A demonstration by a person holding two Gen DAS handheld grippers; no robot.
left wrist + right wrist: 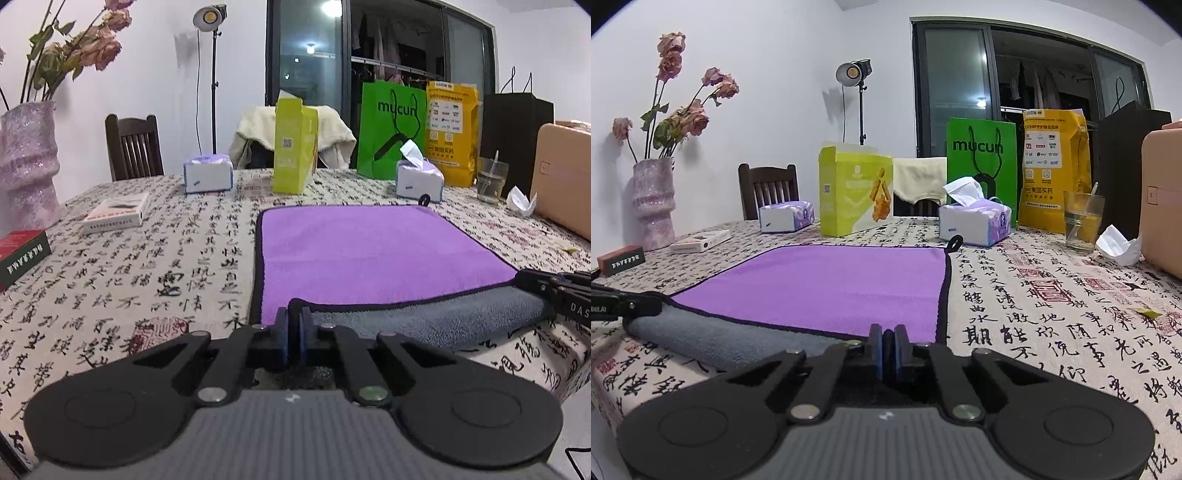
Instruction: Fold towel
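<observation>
Pinching the towel (pixel 376 251): both grippers, left (pixel 294 325), right (pixel 887 341); "mucun" bag (pixel 980 162) behind.

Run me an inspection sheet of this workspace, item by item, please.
Surface: table under a calligraphy-print tablecloth.
Job's things: purple towel lying flat, its near edge turned up so the grey underside shows.
Clutter: two tissue packs, a yellow-green carton, a drinking glass, a crumpled paper, small boxes at the left, a pink vase with dried roses.
Grippers: left gripper shut on the towel's near left corner; right gripper shut on its near right corner.
Cables: a thin dark cord at the left view's bottom right.
Surroundings: chairs, studio lamp, shopping bags, dark glass doors.
</observation>
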